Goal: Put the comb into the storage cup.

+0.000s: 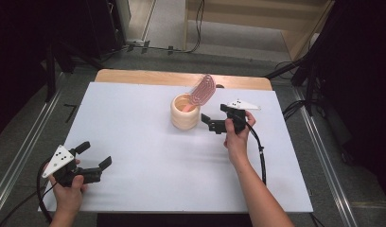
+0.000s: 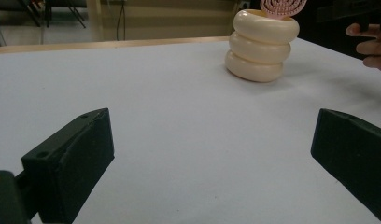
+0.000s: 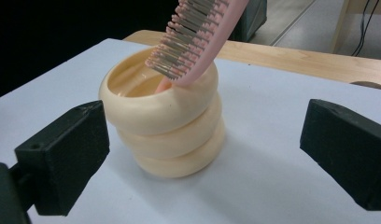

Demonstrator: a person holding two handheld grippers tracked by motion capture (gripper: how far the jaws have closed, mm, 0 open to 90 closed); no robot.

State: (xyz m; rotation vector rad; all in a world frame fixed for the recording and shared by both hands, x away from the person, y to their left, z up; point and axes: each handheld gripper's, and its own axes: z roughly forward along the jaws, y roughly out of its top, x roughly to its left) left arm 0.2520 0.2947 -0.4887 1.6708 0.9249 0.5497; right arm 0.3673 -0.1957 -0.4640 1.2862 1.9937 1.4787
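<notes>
With the pink plastic hairbrush (image 1: 202,90) standing handle-down in the cream three-ringed holder (image 1: 185,112) far of centre, the released right gripper (image 1: 209,122) beside it should back straight off while the left gripper (image 1: 94,155), spread wide, idles near-left.

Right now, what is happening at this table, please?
A person sits at a white table with a gripper in each hand. A cream holder of three stacked rings stands near the far middle, with a pink hairbrush leaning in it, handle down. The right gripper is open, just beside the holder and facing it, holding nothing. The left gripper is open too, at the near left corner, far from the holder.
</notes>
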